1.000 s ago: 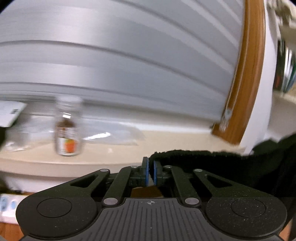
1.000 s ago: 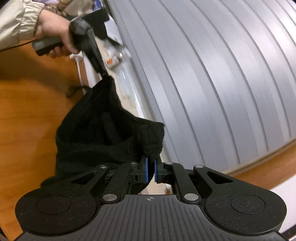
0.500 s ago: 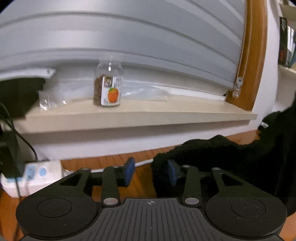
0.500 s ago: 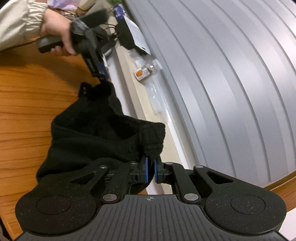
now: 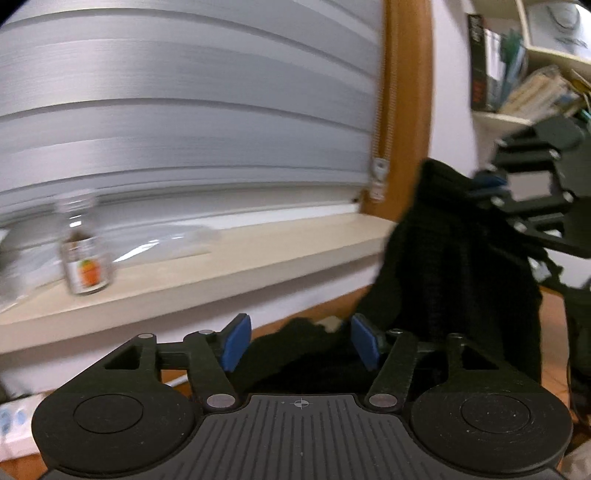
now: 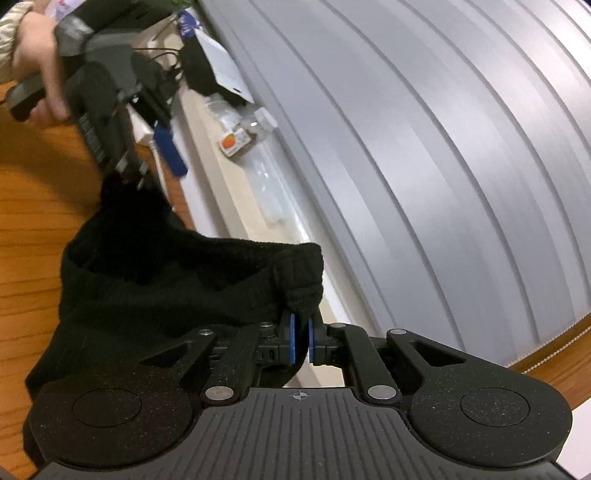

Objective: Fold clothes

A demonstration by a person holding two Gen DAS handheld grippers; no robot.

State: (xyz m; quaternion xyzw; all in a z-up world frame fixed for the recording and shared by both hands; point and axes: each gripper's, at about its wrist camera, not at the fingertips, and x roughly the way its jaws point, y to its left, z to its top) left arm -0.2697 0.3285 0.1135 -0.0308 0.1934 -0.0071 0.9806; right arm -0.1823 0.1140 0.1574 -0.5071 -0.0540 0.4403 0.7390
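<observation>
Pinching the black garment (image 6: 155, 295) hem, right tongs (image 6: 300, 341); left tongs (image 5: 300, 347) just spread, cloth loose between.

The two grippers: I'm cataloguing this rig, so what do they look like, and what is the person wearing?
Both the left gripper and right gripper are matte black with blue pads, silver rivets and ribbed bases. The sleeve is beige.

Right gripper (image 6: 300, 341) with blue pads pinched on a hem of the black garment (image 6: 166, 280), which sags across the wooden surface (image 6: 33, 206). Upper left, a hand (image 6: 35, 74) holds the left gripper (image 6: 155, 155), jaws just opened. A small jar (image 6: 245, 134) lies on the sill (image 6: 221, 184).
</observation>
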